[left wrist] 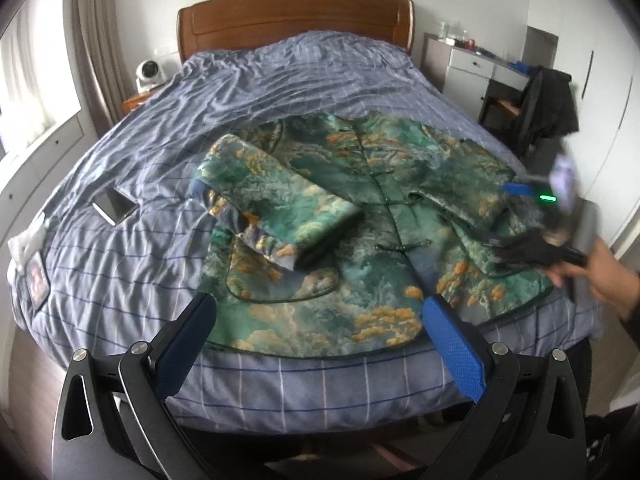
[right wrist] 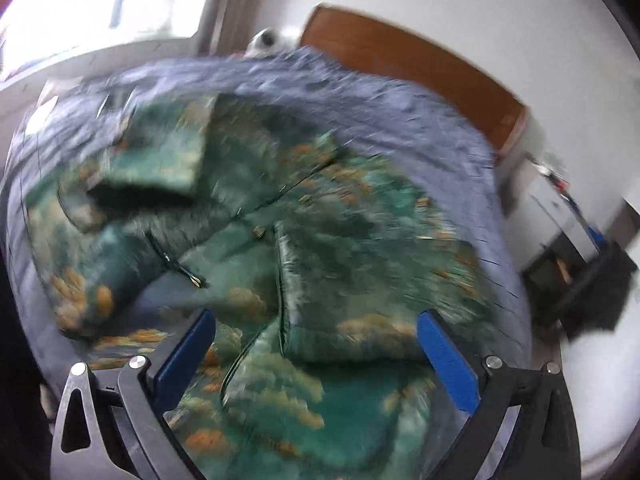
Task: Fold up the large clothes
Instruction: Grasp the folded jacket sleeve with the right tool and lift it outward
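A large green jacket point(left wrist: 360, 216) with orange and blue print lies face up on the bed, buttoned down the middle. Both sleeves are folded in over the front. My left gripper point(left wrist: 320, 308) is open and empty, held just above the jacket's near hem. My right gripper point(right wrist: 316, 324) is open and empty, hovering over the jacket's right side point(right wrist: 340, 264) near its folded sleeve. In the left wrist view the right gripper point(left wrist: 532, 196) shows blurred at the jacket's right edge, held by a hand.
The bed point(left wrist: 280, 80) has a wrinkled blue checked cover and a wooden headboard point(left wrist: 296, 16). A phone point(left wrist: 114, 205) and small items lie on the bed's left side. A white fan point(left wrist: 150, 74) stands at the back left. A desk and a chair with dark clothing point(left wrist: 548, 108) stand at the right.
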### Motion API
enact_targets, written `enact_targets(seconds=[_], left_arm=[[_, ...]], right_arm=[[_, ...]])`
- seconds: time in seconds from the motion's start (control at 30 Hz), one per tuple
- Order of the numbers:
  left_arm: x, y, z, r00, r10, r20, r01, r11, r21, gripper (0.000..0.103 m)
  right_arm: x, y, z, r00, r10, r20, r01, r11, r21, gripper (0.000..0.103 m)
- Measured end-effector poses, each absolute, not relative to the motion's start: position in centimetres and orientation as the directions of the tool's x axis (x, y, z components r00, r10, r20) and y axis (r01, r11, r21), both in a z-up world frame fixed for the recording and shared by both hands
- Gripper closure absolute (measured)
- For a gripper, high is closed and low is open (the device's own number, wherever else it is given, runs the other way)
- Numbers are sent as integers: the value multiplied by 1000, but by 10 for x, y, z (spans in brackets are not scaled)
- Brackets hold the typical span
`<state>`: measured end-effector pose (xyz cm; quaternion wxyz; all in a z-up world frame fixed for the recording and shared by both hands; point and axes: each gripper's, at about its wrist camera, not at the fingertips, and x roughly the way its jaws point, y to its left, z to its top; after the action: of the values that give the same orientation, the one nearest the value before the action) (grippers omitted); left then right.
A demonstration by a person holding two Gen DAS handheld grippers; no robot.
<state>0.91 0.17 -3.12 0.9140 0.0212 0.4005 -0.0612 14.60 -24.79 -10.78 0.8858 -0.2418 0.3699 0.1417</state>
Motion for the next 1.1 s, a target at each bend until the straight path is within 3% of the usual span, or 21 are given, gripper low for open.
enact_targets(seconds=[0.13, 0.2, 0.27, 0.43, 0.6, 0.8, 0.83, 0.93, 0.97, 1.1], left_arm=[[6, 4, -30, 669, -100, -736, 137, 991, -9, 0], [5, 6, -31, 670, -92, -737, 133, 991, -3, 0], [6, 8, -33, 666, -91, -740, 129, 992, -6, 0], [14, 7, -38, 638, -156, -754, 153, 985, -75, 0], [16, -5, -37, 630, -189, -753, 196, 977, -82, 1], [19, 0, -33, 626, -197, -754, 197, 976, -91, 1], [21, 1, -32, 630, -191, -753, 197, 977, -83, 1], [27, 6, -31, 648, -166, -743, 205, 978, -39, 1], [31, 8, -32, 651, -158, -742, 214, 977, -20, 1], [53, 8, -45, 647, -127, -751, 270, 960, 71, 1]], right_arm=[[197, -246, -149, 608, 40, -793, -461, 830, -312, 2], [218, -263, -162, 540, 30, -841, -430, 869, -245, 38], [224, -281, -156, 489, 73, -869, -381, 914, -138, 86], [203, -349, -82, 670, 25, -742, -165, 979, -116, 89], [183, -470, -23, 768, -181, -615, 158, 983, -92, 89], [159, -596, -26, 682, -398, -614, 479, 877, -36, 89], [156, -617, -36, 645, -419, -640, 525, 850, -27, 84], [143, -651, -61, 534, -496, -685, 631, 772, -67, 54], [136, -661, -69, 503, -525, -687, 659, 747, -89, 49], [112, -665, -84, 470, -567, -676, 685, 717, -126, 49]])
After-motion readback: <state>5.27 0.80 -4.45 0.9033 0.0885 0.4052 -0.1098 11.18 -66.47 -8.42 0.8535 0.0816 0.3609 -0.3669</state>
